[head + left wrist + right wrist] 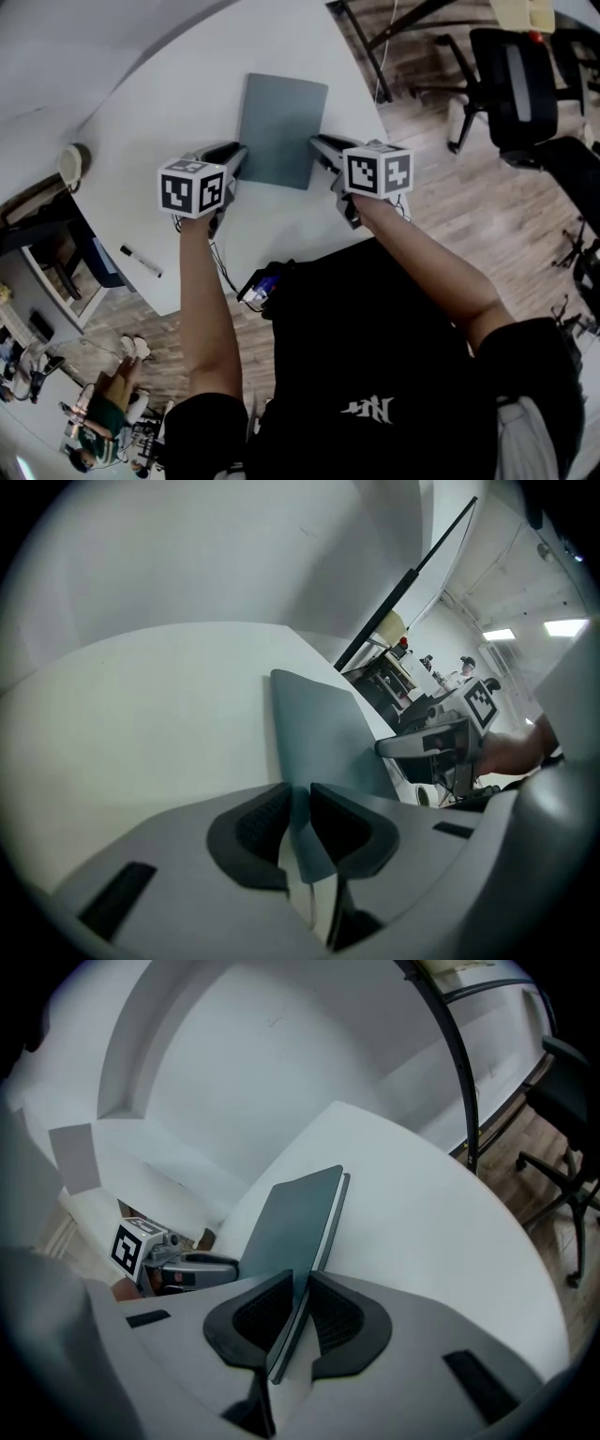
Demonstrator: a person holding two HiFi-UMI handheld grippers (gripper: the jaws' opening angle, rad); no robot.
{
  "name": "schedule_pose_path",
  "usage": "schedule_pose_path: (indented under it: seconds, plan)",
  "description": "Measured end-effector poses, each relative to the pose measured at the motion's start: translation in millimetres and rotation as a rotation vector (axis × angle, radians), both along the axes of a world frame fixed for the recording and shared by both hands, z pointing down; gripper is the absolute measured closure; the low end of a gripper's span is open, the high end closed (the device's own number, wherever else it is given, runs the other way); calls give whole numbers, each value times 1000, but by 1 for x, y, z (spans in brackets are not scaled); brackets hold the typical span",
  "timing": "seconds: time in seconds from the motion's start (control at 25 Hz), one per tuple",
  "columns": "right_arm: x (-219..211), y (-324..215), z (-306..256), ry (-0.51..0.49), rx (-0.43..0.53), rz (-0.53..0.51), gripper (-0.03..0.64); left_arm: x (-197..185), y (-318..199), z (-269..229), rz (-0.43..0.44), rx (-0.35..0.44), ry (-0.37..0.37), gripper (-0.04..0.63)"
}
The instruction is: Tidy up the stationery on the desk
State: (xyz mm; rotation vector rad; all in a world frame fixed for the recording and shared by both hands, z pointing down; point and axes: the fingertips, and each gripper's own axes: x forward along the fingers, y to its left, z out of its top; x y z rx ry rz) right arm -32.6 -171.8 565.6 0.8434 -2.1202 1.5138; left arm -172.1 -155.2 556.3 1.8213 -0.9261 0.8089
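Observation:
A grey-blue notebook lies closed in the middle of the white desk. My left gripper is shut on its near left corner. In the left gripper view the cover runs between the two dark pads. My right gripper is shut on the near right edge. In the right gripper view the notebook stands edge-on between the pads, its pale page edge showing. A black marker pen lies on the desk near its left front edge, away from both grippers.
The desk's front edge is just below the grippers, with wooden floor beyond to the right. Black office chairs stand at the right. A round beige object sits at the desk's left rim. Shelves and clutter lie lower left.

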Motion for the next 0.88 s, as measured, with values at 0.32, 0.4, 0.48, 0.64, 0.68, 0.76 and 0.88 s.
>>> schedule_pose_path:
  seconds: [0.32, 0.4, 0.48, 0.64, 0.68, 0.76, 0.88]
  plan:
    - [12, -37, -4, 68, 125, -143, 545, 20, -6, 1, -62, 0, 55, 522]
    - [15, -45, -5, 77, 146, -181, 545, 25, -9, 1, -71, 0, 60, 522]
    - [17, -55, -6, 90, 169, -212, 543, 30, -13, 1, -76, 3, 62, 522]
    - [18, -72, -7, 109, 202, -253, 545, 36, -22, 1, -94, 10, 66, 522]
    - [19, -76, -7, 115, 210, -263, 545, 38, -24, 1, -99, 12, 68, 522]
    - [21, -84, -5, 127, 227, -287, 545, 41, -29, 1, -105, 13, 69, 520]
    - [23, -99, -5, 143, 255, -321, 544, 47, -39, 2, -108, 14, 66, 518]
